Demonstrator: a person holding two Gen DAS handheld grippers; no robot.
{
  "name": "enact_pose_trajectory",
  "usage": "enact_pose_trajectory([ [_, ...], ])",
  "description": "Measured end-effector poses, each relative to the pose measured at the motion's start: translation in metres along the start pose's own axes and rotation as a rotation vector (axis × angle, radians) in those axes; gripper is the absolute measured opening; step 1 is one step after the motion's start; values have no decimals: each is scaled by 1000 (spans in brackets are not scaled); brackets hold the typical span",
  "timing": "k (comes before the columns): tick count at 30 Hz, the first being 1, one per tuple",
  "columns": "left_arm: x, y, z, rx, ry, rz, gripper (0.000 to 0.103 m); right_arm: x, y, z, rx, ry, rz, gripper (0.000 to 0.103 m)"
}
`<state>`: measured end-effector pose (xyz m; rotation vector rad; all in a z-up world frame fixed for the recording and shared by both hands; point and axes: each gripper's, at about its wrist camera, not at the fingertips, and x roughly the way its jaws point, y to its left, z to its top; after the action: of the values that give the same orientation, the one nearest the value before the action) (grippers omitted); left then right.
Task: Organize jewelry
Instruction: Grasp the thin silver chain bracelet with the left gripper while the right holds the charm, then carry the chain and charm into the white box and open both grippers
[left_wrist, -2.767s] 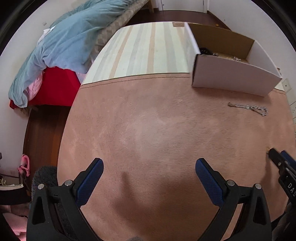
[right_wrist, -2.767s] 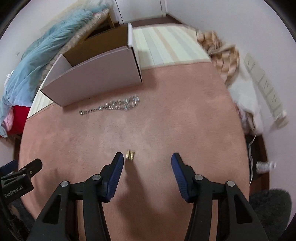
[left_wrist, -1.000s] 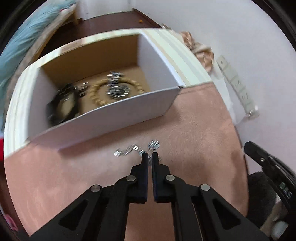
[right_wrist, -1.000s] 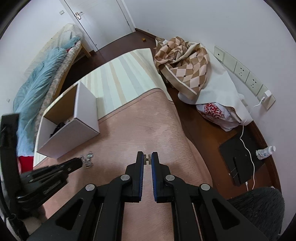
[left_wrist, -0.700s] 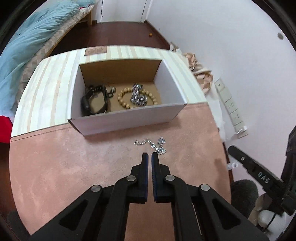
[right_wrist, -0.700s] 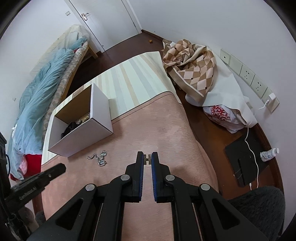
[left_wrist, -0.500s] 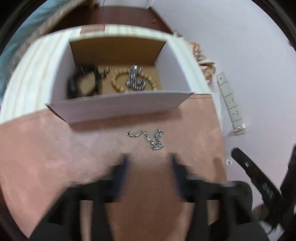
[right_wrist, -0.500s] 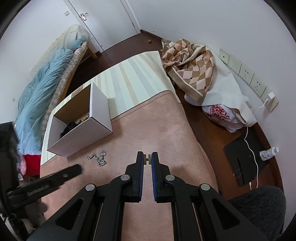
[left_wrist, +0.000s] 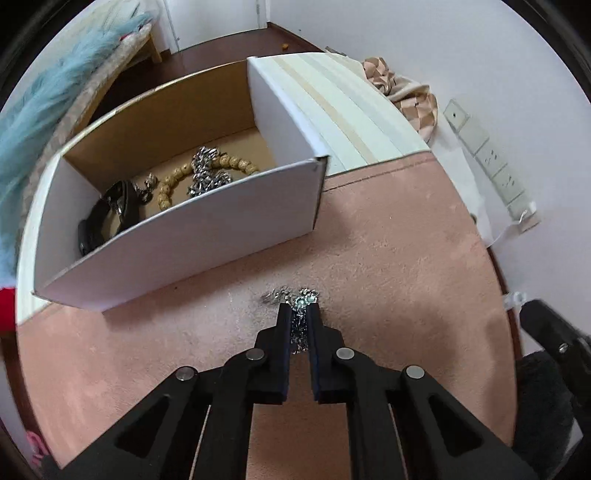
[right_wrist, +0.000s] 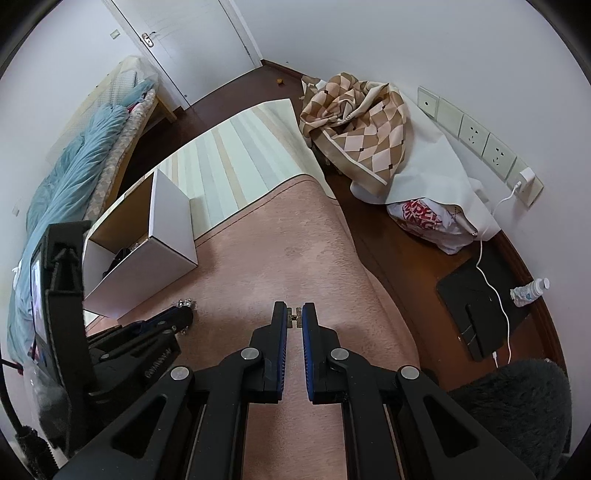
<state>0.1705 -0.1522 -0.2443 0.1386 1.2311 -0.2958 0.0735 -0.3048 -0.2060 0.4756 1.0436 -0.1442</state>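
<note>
Mid-sort on a pink-covered tabletop (left_wrist: 406, 236). Already lying in the white cardboard box (left_wrist: 177, 236), at 11 o'clock in the left wrist view: a tan beaded bracelet (left_wrist: 207, 173), a bunched silver chain (left_wrist: 207, 177) across it, and a dark strap-like piece (left_wrist: 107, 214) at the box's near-left corner. Left to stow, by the look of things: two items, each now in a grip. Left tongs (left_wrist: 300, 314) nearly closed, pinching a silver chain bracelet (left_wrist: 299, 306) just in front of the box's near wall, links bunched between the pads and a short glittering tail trailing toward 10 o'clock on the cloth. Right tongs (right_wrist: 294, 319) likewise drawn almost together, clamping a tiny gold-coloured piece (right_wrist: 294, 318) at the very tips, held above the cloth at centre frame; too small to identify, possibly an earring. Box at 9 to 10 o'clock from the right tongs, near the left tongs.
</note>
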Motion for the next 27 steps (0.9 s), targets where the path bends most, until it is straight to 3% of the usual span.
enact_pose_trajectory([
  [4,-8,20,-9,-58,0,-33,3,-4,0,2,-2,-6,14,8],
  [9,-40,58,-51,-138,-17,-51,3,-16,7,4,-29,-21,44,8],
  [14,-74,87,-68,-201,-51,-80,3,-22,26,6,-65,-20,79,8],
  [21,-135,104,-51,-222,-171,-150,3,-41,64,14,-121,-32,152,8],
  [27,-193,119,-6,-195,-298,-198,3,-58,112,46,-190,-44,249,8],
])
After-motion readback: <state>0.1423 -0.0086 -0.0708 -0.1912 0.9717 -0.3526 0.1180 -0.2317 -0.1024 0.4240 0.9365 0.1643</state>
